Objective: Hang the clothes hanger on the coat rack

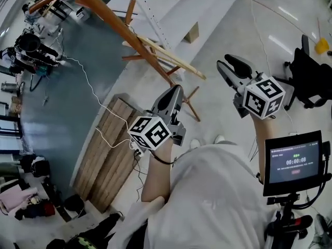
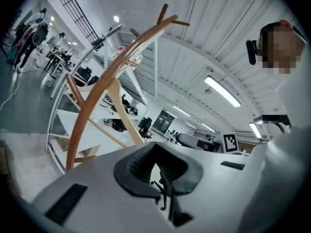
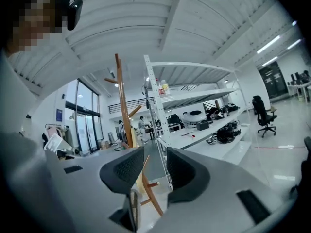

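The brown wooden coat rack (image 1: 104, 14) leans across the head view from the upper left, its feet near the middle. A pale wooden hanger (image 1: 171, 58) hangs on it by the pole; the left gripper view shows the hanger (image 2: 119, 106) resting against the curved pole (image 2: 97, 89). My left gripper (image 1: 175, 95) is below the rack's feet, shut and holding nothing (image 2: 154, 152). My right gripper (image 1: 234, 66) is off to the right, open and empty (image 3: 155, 161); the rack's pole (image 3: 121, 96) shows beyond its jaws.
A white shelving unit (image 1: 161, 9) stands just behind the rack. Wooden boards (image 1: 109, 154) lie on the floor at lower left, with a white cable (image 1: 98, 100) trailing over them. A black office chair (image 1: 311, 77) and a small screen (image 1: 294, 162) are at the right.
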Motion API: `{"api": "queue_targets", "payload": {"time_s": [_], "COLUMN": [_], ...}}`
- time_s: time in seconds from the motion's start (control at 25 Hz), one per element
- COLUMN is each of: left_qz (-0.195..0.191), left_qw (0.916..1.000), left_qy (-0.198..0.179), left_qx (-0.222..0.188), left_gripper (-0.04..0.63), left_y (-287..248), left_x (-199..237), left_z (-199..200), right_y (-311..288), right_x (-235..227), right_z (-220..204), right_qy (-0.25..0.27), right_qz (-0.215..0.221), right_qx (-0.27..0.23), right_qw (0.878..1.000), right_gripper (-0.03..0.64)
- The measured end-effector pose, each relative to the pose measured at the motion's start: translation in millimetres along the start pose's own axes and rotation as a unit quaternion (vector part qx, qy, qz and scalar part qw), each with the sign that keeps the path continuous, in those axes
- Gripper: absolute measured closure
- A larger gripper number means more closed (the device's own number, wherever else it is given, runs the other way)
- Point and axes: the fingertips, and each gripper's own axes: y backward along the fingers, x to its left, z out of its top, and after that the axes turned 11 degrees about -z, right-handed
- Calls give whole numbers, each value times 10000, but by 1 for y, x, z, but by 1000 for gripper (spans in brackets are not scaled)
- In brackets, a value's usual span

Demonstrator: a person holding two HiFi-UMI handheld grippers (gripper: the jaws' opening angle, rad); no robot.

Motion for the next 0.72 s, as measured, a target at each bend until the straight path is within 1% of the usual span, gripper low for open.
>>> {"api": "queue_targets", "payload": {"time_s": [0.12, 0.28, 0.44, 0.72], "left_qz": [-308, -699, -1124, -1628], "left_qw": [9992, 9961, 9903, 9789], "left_qy": [9, 15, 81, 242], "left_qx": [260, 531, 816, 1209], "left_gripper": [589, 589, 589, 589], "left_y": [-24, -50, -78, -113], "left_x": [-12, -41, -62, -90], "left_z": [-13, -26, -44, -80], "right_y": [24, 64, 97, 141], "right_x": [-24, -45, -66, -94], "right_z": [-5, -8, -16, -36], "right_qy": [-289, -368, -451, -588], "right_qz": [-291, -716, -1127, -1704], "right_qx": [-64, -63, -20, 63], "right_qw": [9991, 9967, 9926, 9836], "right_gripper": [469, 471, 471, 471]}}
